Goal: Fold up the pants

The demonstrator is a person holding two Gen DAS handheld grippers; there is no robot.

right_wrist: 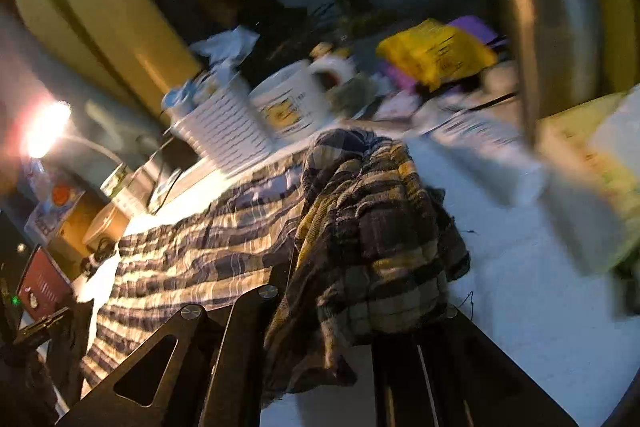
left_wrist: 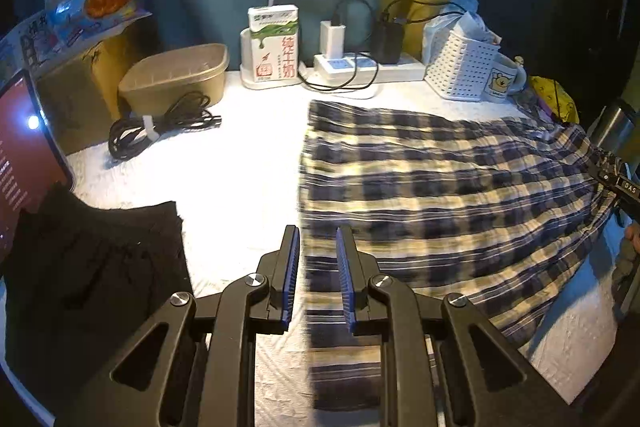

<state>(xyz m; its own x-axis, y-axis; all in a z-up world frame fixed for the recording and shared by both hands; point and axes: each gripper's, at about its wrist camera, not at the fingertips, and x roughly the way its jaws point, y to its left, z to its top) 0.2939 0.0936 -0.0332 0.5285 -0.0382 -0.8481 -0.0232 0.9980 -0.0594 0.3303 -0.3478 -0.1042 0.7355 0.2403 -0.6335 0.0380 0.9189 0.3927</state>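
Blue, white and yellow plaid pants point(left_wrist: 440, 195) lie spread on the white bed cover point(left_wrist: 240, 163). My left gripper point(left_wrist: 318, 243) is open, its blue pads either side of the pants' near left edge, with cloth blurred between them. In the right wrist view the pants point(right_wrist: 200, 251) stretch away to the left, and a bunched end point(right_wrist: 372, 227) is draped over my right gripper point(right_wrist: 340, 291), which is shut on it; the fingertips are hidden by cloth. The right gripper also shows at the far right of the left wrist view point(left_wrist: 620, 183).
Folded black cloth point(left_wrist: 92, 275) lies at near left by a red tablet point(left_wrist: 24, 163). At the back stand a tan tub point(left_wrist: 176, 75), black cable point(left_wrist: 160, 127), milk carton point(left_wrist: 274, 47), power strip point(left_wrist: 368, 67), white basket point(left_wrist: 460, 67) and mug point(left_wrist: 504, 79). A steel flask point(right_wrist: 548, 15) stands right.
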